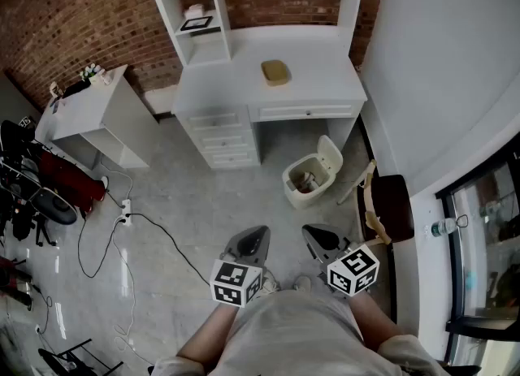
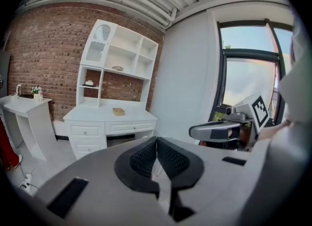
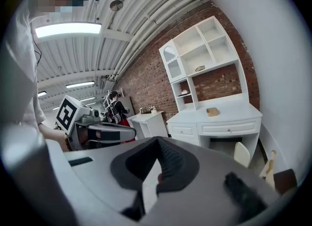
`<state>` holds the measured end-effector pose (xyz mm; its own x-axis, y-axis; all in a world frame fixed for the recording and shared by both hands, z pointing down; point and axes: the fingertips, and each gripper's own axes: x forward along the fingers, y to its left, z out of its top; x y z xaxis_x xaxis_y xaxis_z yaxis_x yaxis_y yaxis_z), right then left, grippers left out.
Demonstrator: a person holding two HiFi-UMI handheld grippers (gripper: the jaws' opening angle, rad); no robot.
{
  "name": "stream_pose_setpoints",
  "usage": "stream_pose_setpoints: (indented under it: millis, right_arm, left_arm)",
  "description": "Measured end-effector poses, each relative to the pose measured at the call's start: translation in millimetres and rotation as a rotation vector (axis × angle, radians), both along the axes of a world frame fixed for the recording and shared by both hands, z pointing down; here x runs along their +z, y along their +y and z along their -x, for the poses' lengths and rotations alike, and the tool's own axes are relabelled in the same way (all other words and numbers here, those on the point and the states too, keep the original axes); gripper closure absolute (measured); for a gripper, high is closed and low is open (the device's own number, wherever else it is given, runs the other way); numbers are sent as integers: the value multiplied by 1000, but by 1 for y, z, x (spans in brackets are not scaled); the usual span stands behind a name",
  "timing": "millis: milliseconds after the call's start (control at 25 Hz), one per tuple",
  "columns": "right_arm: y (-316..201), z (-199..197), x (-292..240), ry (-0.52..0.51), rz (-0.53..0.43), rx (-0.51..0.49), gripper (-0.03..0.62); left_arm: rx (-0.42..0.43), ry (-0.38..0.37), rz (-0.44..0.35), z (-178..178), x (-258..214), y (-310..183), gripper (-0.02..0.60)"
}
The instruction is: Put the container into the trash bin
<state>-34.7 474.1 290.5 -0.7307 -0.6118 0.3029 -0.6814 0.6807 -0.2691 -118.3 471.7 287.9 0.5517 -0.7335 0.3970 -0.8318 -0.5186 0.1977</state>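
A flat tan container [image 1: 275, 71] lies on top of the white desk [image 1: 325, 82], also seen as the tan container [image 2: 118, 111] in the left gripper view and the container [image 3: 212, 111] in the right gripper view. A cream trash bin [image 1: 309, 178] with its lid up stands on the floor by the desk's knee hole. My left gripper [image 1: 250, 244] and right gripper [image 1: 321, 240] hover side by side close to my body, well short of the desk. Both are shut with nothing between the pads: left gripper [image 2: 156, 139], right gripper [image 3: 158, 139].
A small white side table [image 1: 85, 110] stands at the left, with black and red gear beyond it. Cables and a power strip [image 1: 123, 212] lie on the floor at the left. A dark chair [image 1: 390, 204] sits by the right wall, beside a window.
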Motion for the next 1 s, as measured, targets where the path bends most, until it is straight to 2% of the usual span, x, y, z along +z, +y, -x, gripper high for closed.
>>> stream_pose_setpoints:
  millis: [440,1000]
  right_arm:
    - [-1,8,5,21,-3,1,569]
    - [-9,34,2,-8,14,68,568]
  left_arm:
    - [-9,2,11,12,3,0,565]
    - [28,-2,2,41,2,-2,566]
